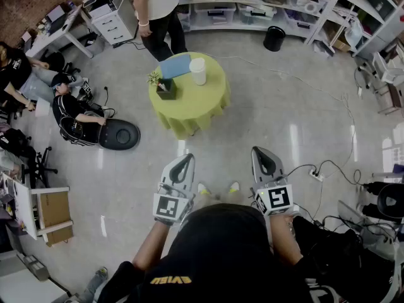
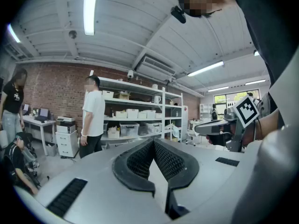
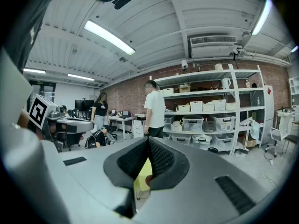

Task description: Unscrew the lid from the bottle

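A white bottle stands upright on a small round table covered with a yellow-green cloth, well ahead of me across the floor. Both grippers are held low and close to my body, far short of the table. My left gripper is shut with nothing between its jaws, and its own view shows the tips of my left gripper meeting. My right gripper is shut and empty too. In the right gripper view a strip of the yellow-green cloth shows below the touching tips of my right gripper.
On the table also lie a blue flat item and a small potted plant. A person stands just behind the table. Two people sit at the left near a dark round object. Cables trail on the floor at right.
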